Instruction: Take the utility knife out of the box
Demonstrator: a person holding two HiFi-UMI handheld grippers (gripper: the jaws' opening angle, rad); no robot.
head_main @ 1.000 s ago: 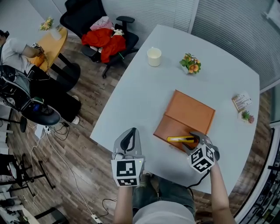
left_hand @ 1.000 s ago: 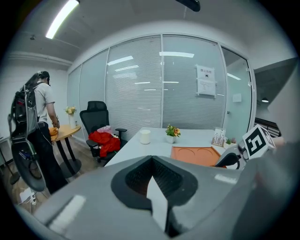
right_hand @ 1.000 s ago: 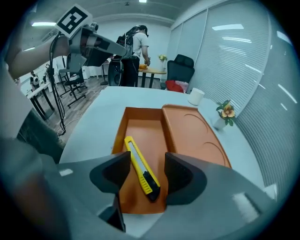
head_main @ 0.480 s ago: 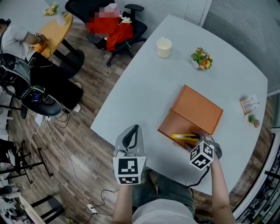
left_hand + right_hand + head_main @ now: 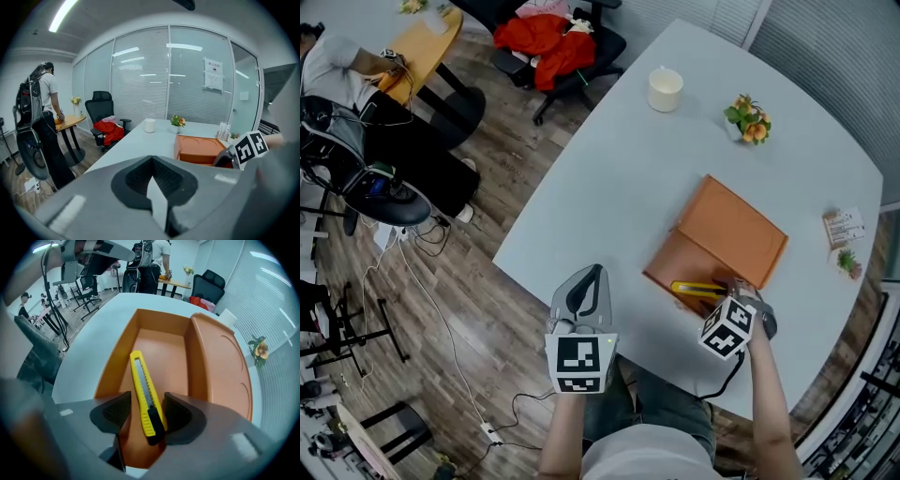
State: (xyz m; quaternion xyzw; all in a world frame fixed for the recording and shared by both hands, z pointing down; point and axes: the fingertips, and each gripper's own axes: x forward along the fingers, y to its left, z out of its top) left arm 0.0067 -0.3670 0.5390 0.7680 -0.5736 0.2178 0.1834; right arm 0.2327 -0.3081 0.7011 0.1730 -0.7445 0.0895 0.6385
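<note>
Right gripper view: your right gripper [image 5: 146, 412] sat spread around the yellow utility knife [image 5: 140, 380] inside the orange box [image 5: 118, 359], pads not pinching; your left gripper [image 5: 152, 165] stayed out of it, pressed together.

utility knife [image 5: 694, 287]: in the head view we see only its far part; the near end lies under the right gripper [image 5: 729, 292].
box [image 5: 673, 264]: the same gripper covers its near corner in the head view; in the left gripper view its right end sits behind that gripper.
pad contact: in the right gripper view we cannot tell whether a pad touches the knife's black end.
card [image 5: 843, 226]: print too small for us to read.
paper on the glass wall [image 5: 213, 75]: text too small to read.
person [image 5: 326, 70]: cut off by the head view's left edge.
chair [image 5: 581, 52]: its top is cut by the upper edge.
</note>
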